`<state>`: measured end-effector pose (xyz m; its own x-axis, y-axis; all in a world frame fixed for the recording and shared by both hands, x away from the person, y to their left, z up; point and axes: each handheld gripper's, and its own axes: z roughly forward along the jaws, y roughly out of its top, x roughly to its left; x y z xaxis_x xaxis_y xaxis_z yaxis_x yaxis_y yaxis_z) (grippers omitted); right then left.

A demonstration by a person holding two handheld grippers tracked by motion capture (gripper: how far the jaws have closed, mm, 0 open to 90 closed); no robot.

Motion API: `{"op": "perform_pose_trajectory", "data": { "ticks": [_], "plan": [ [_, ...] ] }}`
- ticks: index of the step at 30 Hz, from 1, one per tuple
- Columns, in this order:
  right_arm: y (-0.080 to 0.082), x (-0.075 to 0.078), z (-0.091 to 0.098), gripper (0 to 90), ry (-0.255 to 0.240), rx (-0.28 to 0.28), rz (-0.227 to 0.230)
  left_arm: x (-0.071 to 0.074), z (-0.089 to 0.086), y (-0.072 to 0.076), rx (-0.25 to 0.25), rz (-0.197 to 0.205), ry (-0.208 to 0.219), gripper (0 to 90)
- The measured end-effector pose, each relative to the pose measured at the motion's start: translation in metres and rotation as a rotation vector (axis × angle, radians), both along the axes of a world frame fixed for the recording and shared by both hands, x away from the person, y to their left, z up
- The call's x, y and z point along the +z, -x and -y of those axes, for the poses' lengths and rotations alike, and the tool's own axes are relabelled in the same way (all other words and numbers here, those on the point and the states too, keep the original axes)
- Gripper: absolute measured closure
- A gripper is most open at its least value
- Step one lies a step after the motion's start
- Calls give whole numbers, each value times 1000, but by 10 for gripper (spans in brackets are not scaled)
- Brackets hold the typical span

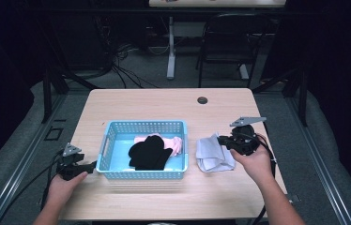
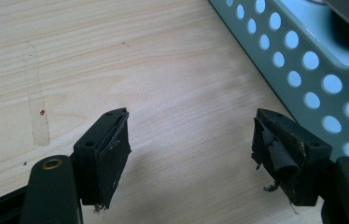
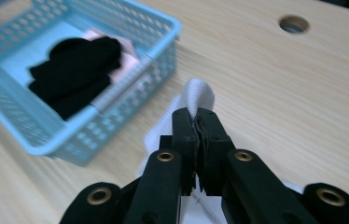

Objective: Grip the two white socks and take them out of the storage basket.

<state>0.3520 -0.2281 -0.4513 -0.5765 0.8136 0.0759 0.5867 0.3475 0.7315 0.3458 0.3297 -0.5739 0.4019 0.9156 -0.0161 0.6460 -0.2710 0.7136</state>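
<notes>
High view: the right claw [image 1: 221,140] is clamped on a white cloth [image 1: 213,154] lying on the bench [image 1: 155,101] beside the blue basket [image 1: 143,174] (black and pink cloths inside); the left claw [image 2: 191,149] gapes empty.

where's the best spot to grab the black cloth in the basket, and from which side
Grip the black cloth at its raised, bunched middle, coming straight down from above. The blue basket walls ring it, blocking any sideways approach, and it lies on a pink cloth, so a shallow pinch on the top fold should lift it alone.
</notes>
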Motion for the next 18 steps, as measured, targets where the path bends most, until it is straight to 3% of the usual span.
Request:
{"op": "perform_pose_trajectory", "data": {
  "ticks": [9, 10, 14, 18],
  "plan": [
    [-12, -47, 31, 865, 26, -125, -67, -1, 0, 0, 0, -5, -5, 273],
    [-12, -47, 31, 865, 26, -125, -67, -1, 0, 0, 0, -5, -5, 273],
    [-13, -65, 43, 854, -13, -175, -96, -1, 0, 0, 1, -9, -6, 273],
    [-12, -69, 47, 812, -29, -199, -94, -1, 0, 0, 1, -9, -7, 273]
  ]
}}
